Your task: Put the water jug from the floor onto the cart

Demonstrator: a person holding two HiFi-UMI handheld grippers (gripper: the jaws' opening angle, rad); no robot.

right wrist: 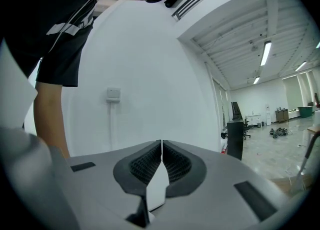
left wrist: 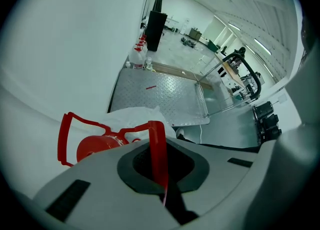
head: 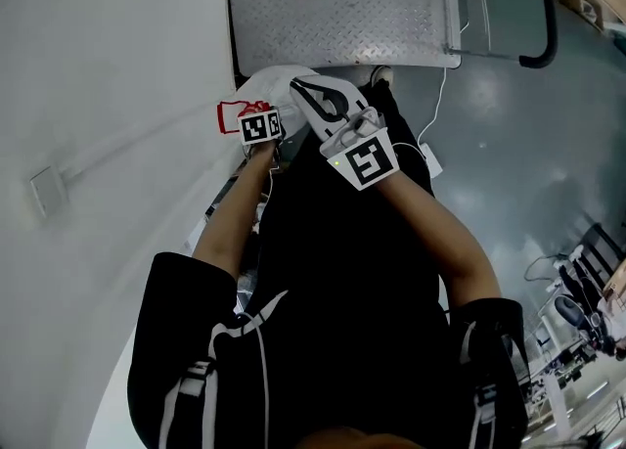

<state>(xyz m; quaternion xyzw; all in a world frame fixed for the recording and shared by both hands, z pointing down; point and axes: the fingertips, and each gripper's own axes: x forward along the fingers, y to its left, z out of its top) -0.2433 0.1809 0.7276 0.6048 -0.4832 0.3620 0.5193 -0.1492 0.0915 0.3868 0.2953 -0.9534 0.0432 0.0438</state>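
Head view, looking steeply down: a person in black clothing point(head: 333, 339) holds 2 grippers in front of the body. The left gripper point(head: 259, 124) points steeply down beside a white wall point(head: 108, 66), with a red handle point(head: 233, 114) showing just left of its marker cube. The water jug point(head: 284, 80), pale and translucent, sits directly below it, close to the near edge of the cart point(head: 342, 7) but not on its diamond-plate deck. The right gripper point(head: 311, 93) lies just right of the left one, over the jug, and reaches toward the cart. The cart's black push bar point(head: 544, 17) curves at the upper right. A wall socket point(head: 44, 191) sits on the wall at the left.

Left gripper view: the left gripper point(left wrist: 162, 161) has its jaws clamped tight on a thin strip of the jug's red handle point(left wrist: 159, 149). The rest of the handle loops out to the left, above the red cap point(left wrist: 95, 146). The pale jug body point(left wrist: 132, 119) lies beyond, and the cart deck point(left wrist: 160, 96) stretches out behind it, bare metal against the wall.

Right gripper view: the right gripper point(right wrist: 161, 161) has its 2 jaws pressed together with nothing between them. It faces the white wall roughly level, where the wall socket point(right wrist: 113, 93) shows. The person's bare arm point(right wrist: 50, 119) is at the left.
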